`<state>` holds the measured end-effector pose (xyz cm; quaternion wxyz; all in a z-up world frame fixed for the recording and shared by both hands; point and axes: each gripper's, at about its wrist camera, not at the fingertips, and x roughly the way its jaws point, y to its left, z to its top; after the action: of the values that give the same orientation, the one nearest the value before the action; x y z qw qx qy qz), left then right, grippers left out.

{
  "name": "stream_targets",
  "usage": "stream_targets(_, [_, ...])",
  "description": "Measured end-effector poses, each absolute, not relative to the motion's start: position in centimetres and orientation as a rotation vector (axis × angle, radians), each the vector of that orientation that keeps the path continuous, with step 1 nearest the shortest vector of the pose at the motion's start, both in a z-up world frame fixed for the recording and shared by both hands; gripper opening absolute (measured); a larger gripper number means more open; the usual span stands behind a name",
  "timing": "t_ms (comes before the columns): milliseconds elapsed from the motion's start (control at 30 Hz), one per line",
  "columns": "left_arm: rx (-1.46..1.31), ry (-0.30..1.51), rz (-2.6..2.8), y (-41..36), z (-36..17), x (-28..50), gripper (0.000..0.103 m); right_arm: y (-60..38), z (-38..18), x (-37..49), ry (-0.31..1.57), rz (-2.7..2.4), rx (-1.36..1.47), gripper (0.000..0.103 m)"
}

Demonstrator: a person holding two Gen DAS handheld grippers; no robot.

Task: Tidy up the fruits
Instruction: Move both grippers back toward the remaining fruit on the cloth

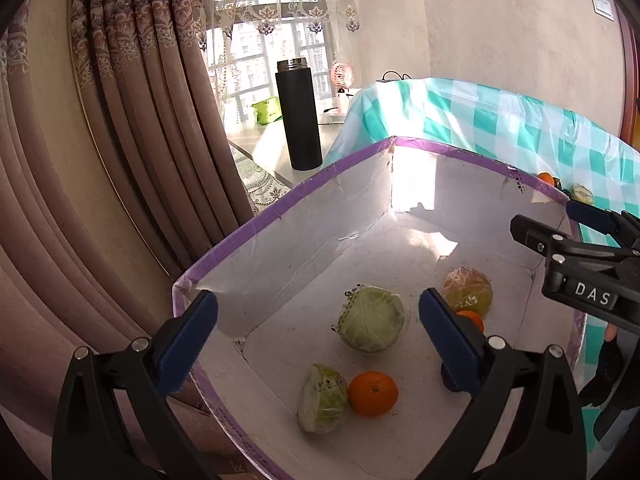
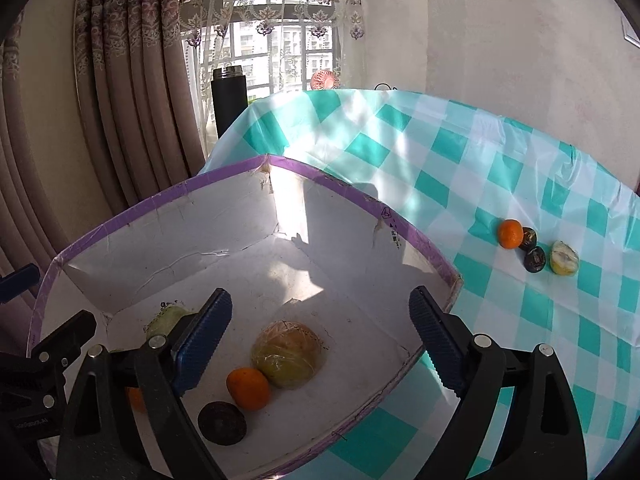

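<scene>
A white box with a purple rim (image 1: 280,208) (image 2: 224,176) holds two wrapped green fruits (image 1: 372,318) (image 1: 322,398), an orange (image 1: 373,394), a wrapped yellow-brown fruit (image 1: 468,290) (image 2: 289,354), a second orange (image 2: 249,388) and a dark round fruit (image 2: 222,423). My left gripper (image 1: 316,336) is open and empty above the box. My right gripper (image 2: 320,340) is open and empty over the box's right part. On the checked tablecloth (image 2: 460,184) lie an orange (image 2: 510,233), two dark fruits (image 2: 535,259) and a cut yellow-green fruit (image 2: 564,258).
A black flask (image 1: 299,116) and a small pink fan (image 1: 342,84) stand on a sill by the window. Curtains (image 1: 120,120) hang to the left of the box. The right gripper's body (image 1: 580,264) shows at the right of the left wrist view.
</scene>
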<state>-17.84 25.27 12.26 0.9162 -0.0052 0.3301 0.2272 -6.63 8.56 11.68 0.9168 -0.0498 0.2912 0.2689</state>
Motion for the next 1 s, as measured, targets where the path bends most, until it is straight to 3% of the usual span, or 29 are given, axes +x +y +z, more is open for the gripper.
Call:
stream_targets(200, [0.041,0.6,0.438,21.2,13.7,-18.1,0.101,1.3,12.9,-6.7,0.518,0.496,0.1,0.088])
stream_targets(500, [0.178,0.405,0.067,8.2,14.0,-18.8,0.101,-10.0,7.7,-3.4,0.639,0.159,0.116,0.088])
stream_targets(700, [0.203,0.535,-0.269,-0.8,9.0,-14.0,0.101,-16.0,4.4,-0.1,0.731,0.016,0.176,0.088])
stream_targets(833, [0.076,0.703,-0.36,-2.9,5.4,-8.4,0.101,-18.0,3.4,3.2,0.767,-0.023,0.126,0.088])
stream_targets(1000, [-0.015,0.784,-0.308,-2.9,2.5,-1.9,0.101,-19.5,2.7,7.8,0.812,-0.011,0.107,0.088])
